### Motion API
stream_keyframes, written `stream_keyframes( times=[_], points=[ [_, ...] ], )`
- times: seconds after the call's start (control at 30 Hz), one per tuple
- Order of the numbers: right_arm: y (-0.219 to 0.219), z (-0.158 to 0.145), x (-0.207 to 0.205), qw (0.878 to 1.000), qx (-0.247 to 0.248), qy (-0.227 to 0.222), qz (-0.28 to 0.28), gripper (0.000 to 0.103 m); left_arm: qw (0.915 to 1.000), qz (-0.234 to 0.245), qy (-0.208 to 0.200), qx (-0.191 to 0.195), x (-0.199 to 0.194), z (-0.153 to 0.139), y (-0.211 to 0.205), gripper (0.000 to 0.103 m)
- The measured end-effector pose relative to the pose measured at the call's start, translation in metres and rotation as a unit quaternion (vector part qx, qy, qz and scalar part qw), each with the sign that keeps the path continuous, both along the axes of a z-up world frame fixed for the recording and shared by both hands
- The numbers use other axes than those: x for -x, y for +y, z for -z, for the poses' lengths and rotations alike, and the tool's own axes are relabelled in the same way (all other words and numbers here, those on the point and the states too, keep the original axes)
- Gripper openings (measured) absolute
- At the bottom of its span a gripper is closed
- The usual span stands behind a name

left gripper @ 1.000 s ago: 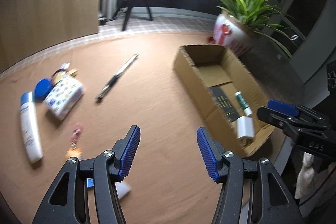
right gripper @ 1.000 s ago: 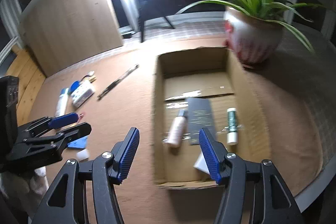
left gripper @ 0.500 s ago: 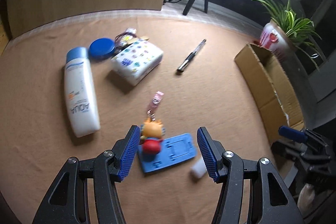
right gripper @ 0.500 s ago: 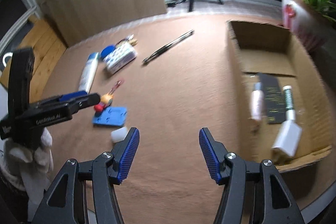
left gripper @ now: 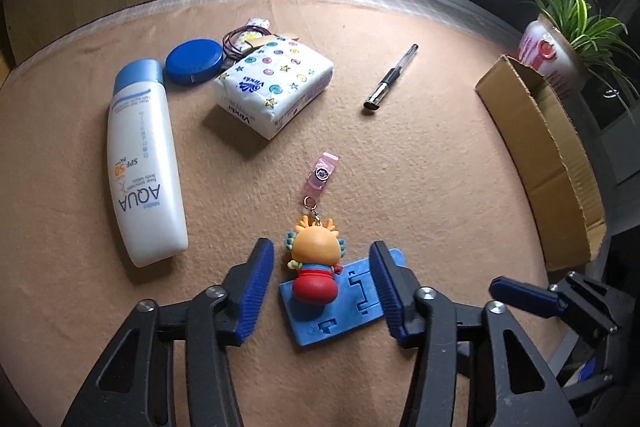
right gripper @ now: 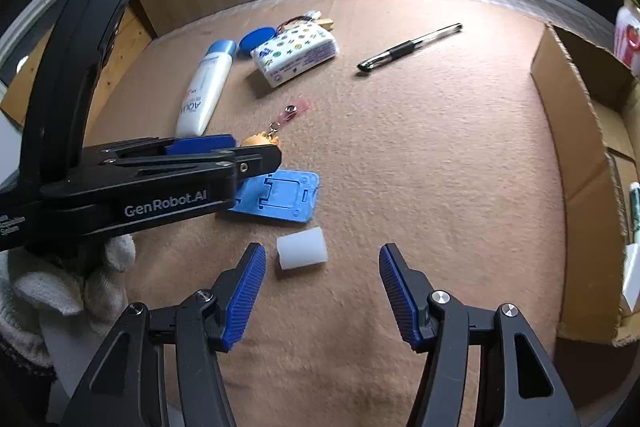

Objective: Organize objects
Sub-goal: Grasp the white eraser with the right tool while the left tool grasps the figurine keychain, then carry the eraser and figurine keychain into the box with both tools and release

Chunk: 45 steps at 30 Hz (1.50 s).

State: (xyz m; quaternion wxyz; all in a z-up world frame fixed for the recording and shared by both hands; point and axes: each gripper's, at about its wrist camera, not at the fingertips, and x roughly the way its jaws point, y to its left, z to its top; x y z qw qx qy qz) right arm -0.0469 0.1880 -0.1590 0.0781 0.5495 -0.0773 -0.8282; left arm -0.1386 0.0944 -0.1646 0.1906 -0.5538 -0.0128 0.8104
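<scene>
My left gripper [left gripper: 320, 277] is open, its jaws on either side of an orange and red doll keychain [left gripper: 314, 265] that lies partly on a blue phone stand [left gripper: 340, 311]. My right gripper [right gripper: 322, 291] is open and empty, with a small white cylinder [right gripper: 302, 248] just ahead of its left finger. The left gripper [right gripper: 224, 163] shows in the right wrist view above the blue stand [right gripper: 280, 197]. An open cardboard box [right gripper: 580, 163] stands at the right.
On the tan cloth lie a white sunscreen bottle [left gripper: 142, 163], a blue round tin [left gripper: 194, 61], a tissue pack [left gripper: 276, 87] and a black pen [left gripper: 390, 79]. A potted plant [left gripper: 560, 43] stands behind the box [left gripper: 548, 155].
Both grippers swung left, away from the box, and came lower toward the loose objects. The left gripper now straddles the doll keychain. The right gripper neared the white cylinder.
</scene>
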Motion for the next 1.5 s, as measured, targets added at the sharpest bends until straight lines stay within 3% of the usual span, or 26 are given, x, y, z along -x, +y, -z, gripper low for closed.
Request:
stream_keyframes(
  times=[0.3,0.47,0.5,0.6,0.73,1.0,1.1,1.33,1.5],
  points=[
    [-0.018,0.010,0.013,1.000,-0.018,-0.005,-0.019,0.056,0.9999,-0.001,0.003,0.011,0.003,0.007,0.003,0.034],
    [-0.024,0.014,0.015,0.999,-0.037,-0.007,-0.028,0.055,0.9999,0.000,0.008,0.013,0.004,0.008,0.004,0.034],
    [-0.024,0.015,0.014,0.999,-0.042,-0.007,-0.029,0.054,0.9999,-0.001,0.008,0.013,0.004,0.007,0.003,0.034],
    [-0.021,0.018,0.013,0.999,-0.045,-0.012,-0.027,0.036,0.9998,-0.003,0.009,0.015,0.005,0.007,-0.001,0.034],
    [-0.012,0.019,0.012,0.999,-0.032,-0.011,-0.020,0.024,0.9998,-0.016,0.007,0.009,0.006,0.005,-0.012,0.033],
    [-0.008,0.016,0.006,0.999,-0.028,-0.004,-0.013,0.022,0.9992,-0.039,0.005,-0.001,0.003,0.003,-0.034,0.033],
    [-0.002,0.012,0.003,1.000,-0.021,0.004,-0.005,0.010,0.9988,-0.048,0.006,-0.010,0.000,0.000,-0.042,0.033],
    [0.017,0.006,0.000,1.000,-0.006,0.008,0.012,0.006,0.9982,-0.053,0.016,-0.021,-0.008,-0.011,-0.046,0.033],
    [0.035,0.002,-0.004,0.998,0.045,0.006,0.036,0.005,0.9980,-0.054,0.020,-0.025,-0.012,-0.016,-0.046,0.033]
  ],
)
